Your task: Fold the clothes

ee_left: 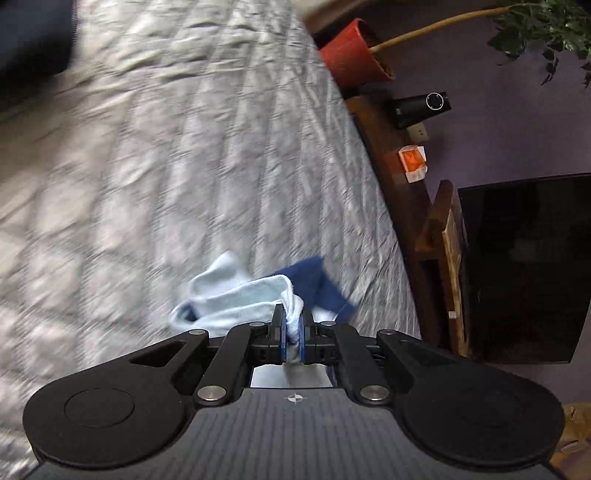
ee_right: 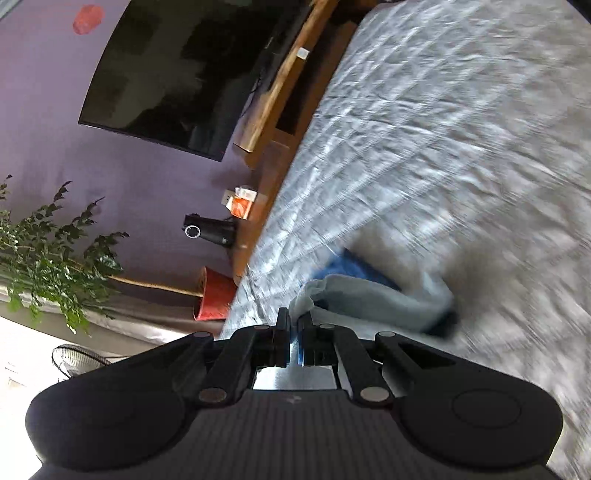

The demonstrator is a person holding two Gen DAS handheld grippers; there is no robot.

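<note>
While both views were smeared with blur, the cloth itself could still be made out: a pale blue garment (ee_left: 236, 295) with a dark blue part (ee_left: 317, 284) showing behind it, held above a grey quilted bedspread (ee_left: 166, 147). The left gripper (ee_left: 291, 325) had its jaws pinched tight on a whitish edge of the garment, the fabric bunched between the blue pads. The right gripper (ee_right: 294, 332) was likewise closed, with a fold of the same pale blue garment (ee_right: 369, 299) caught between its fingers and dark blue cloth (ee_right: 354, 267) visible just beyond. Whether the lower part of the garment touched the bedspread (ee_right: 443, 129) could not be told through the blur. Past the edge of the bed stood a wooden bench (ee_left: 399, 177) against a purple wall (ee_left: 498, 129), with a dark television (ee_left: 528, 266), a black speaker (ee_left: 421, 107), a small orange packet (ee_left: 413, 160) and a red pot (ee_left: 351, 55) holding a leafy plant (ee_left: 546, 29).
</note>
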